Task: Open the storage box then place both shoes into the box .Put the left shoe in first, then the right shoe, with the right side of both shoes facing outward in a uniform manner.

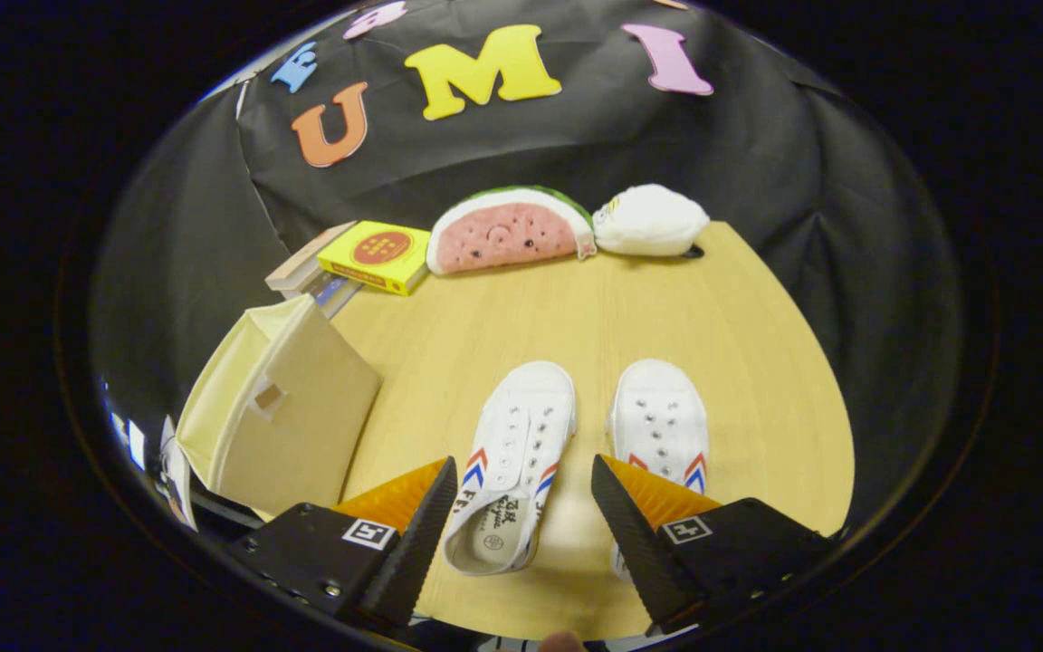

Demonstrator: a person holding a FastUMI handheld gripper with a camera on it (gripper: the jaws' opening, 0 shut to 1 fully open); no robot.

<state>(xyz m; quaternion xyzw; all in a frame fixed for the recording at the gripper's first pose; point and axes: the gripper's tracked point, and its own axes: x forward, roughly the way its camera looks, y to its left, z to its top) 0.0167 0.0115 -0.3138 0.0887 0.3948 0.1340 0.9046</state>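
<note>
Two white canvas shoes with red and blue chevrons lie side by side on the wooden table, toes pointing away from me. The left shoe (512, 462) reaches back between my fingers, its heel opening in the gap. Beside it, the heel of the right shoe (662, 421) is hidden behind my right finger. My gripper (521, 493) hovers above them, open, holding nothing. A cream fabric storage box (282, 412) stands left of the shoes, its lid flap with a small tab down over the top.
Along the far edge of the table (666, 308) sit a yellow box (377, 255) on a stack of books, a watermelon-slice plush (508, 231) and a white plush (648, 220). Black cloth walls surround the table.
</note>
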